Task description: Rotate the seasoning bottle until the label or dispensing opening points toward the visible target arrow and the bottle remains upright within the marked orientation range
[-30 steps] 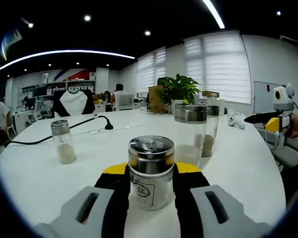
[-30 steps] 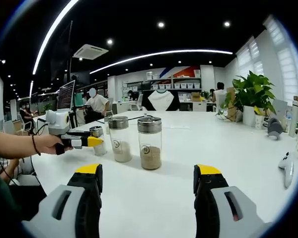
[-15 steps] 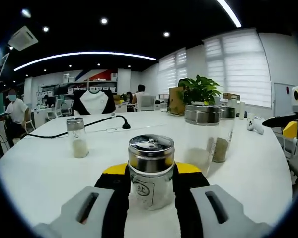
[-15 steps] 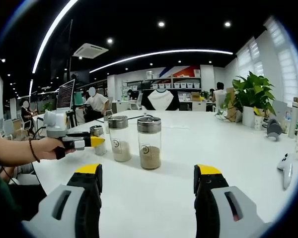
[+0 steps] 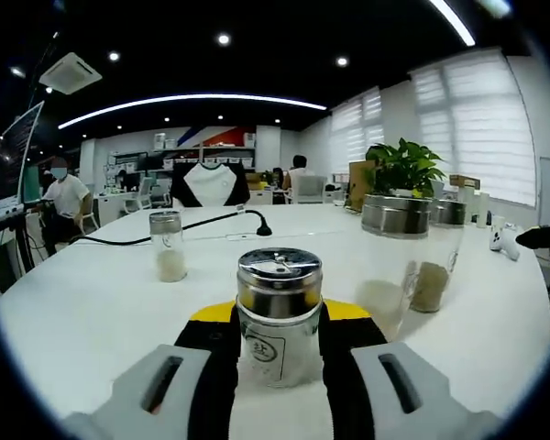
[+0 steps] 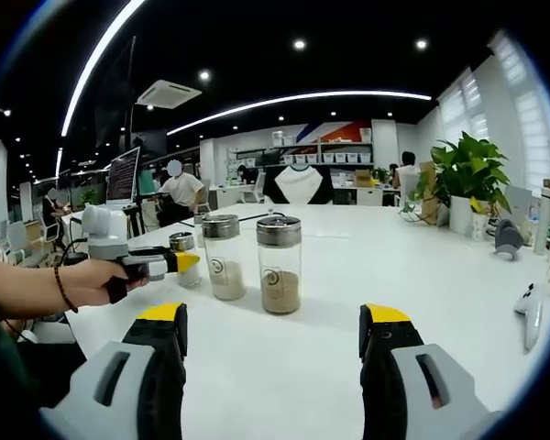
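We see our left gripper (image 5: 277,367) clamped on the seasoning bottle (image 5: 278,316), upright on the white table (image 5: 82,312), label facing us. Two taller jars (image 6: 280,264) stand ahead of our right gripper (image 6: 273,367), its jaws apart.

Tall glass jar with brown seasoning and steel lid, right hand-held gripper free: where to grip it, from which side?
Grip the tall glass jar of brown seasoning mid-body, below its steel lid, approaching level from the front. It stands upright with straight round walls. The open right hand-held gripper already faces it.
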